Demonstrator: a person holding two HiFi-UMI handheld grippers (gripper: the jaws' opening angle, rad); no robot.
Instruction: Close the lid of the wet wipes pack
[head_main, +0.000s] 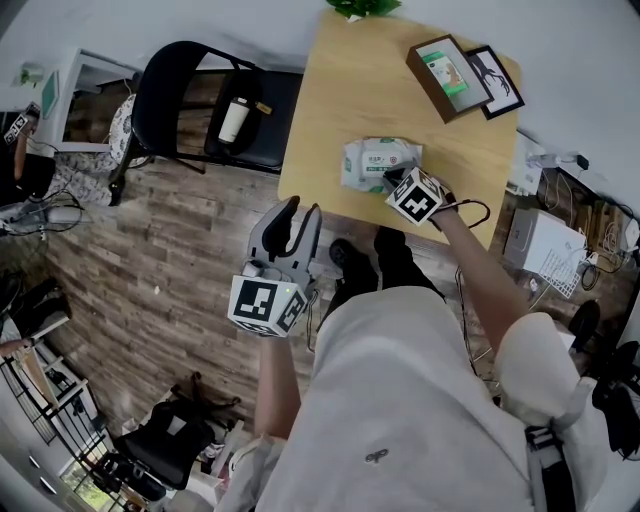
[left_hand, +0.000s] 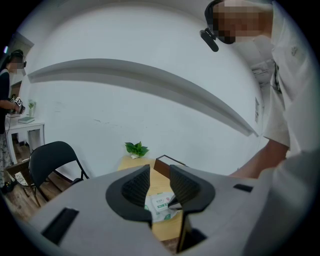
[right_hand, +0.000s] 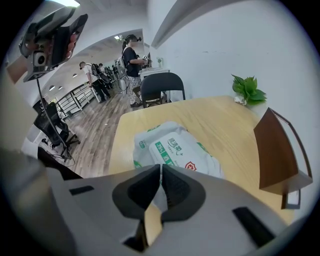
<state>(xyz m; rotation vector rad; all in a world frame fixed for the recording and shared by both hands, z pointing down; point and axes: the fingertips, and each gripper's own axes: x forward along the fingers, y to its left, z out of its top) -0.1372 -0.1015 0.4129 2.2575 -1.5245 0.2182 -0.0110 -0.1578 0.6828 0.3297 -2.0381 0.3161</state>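
The white and green wet wipes pack (head_main: 378, 163) lies on the wooden table (head_main: 340, 90) near its front edge. In the right gripper view the pack (right_hand: 175, 150) fills the space just ahead of the jaws, its lid lying flat on top. My right gripper (head_main: 392, 180) points steeply down at the pack's near edge; its jaws (right_hand: 161, 172) are shut with nothing visibly pinched. My left gripper (head_main: 298, 215) hangs over the floor, short of the table, open and empty. Through its gap (left_hand: 160, 182) the pack (left_hand: 161, 206) shows further off.
A brown framed box (head_main: 447, 75) and a black picture frame (head_main: 497, 80) lie at the table's far right. A small plant (head_main: 362, 8) stands at the back edge. A black folding chair (head_main: 215, 105) holding a bottle (head_main: 233, 120) stands left of the table.
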